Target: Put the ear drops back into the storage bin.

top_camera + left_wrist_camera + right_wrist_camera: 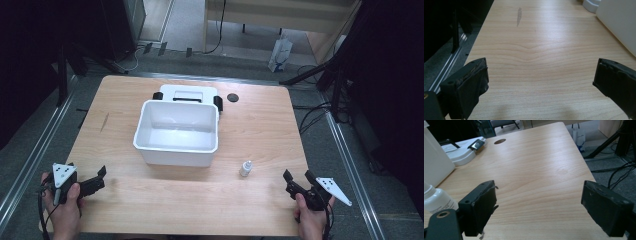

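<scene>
Right gripper (296, 179) low near bottle (245, 168), jaws apart.

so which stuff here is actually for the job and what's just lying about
For the job:
small white bottle, nearest the right claw
white bin

Lying about:
white lid behind the bin
black disc
shopping bag on the floor

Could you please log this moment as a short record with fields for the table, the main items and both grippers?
Surface: wooden table
Bin: white bin, mid-table, looks empty
Lid: white lid behind the bin
Bottle: small white bottle, upright, right of the bin
Left gripper: jaws open, nothing between
Right gripper: jaws open, nothing between, near the bottle
</scene>
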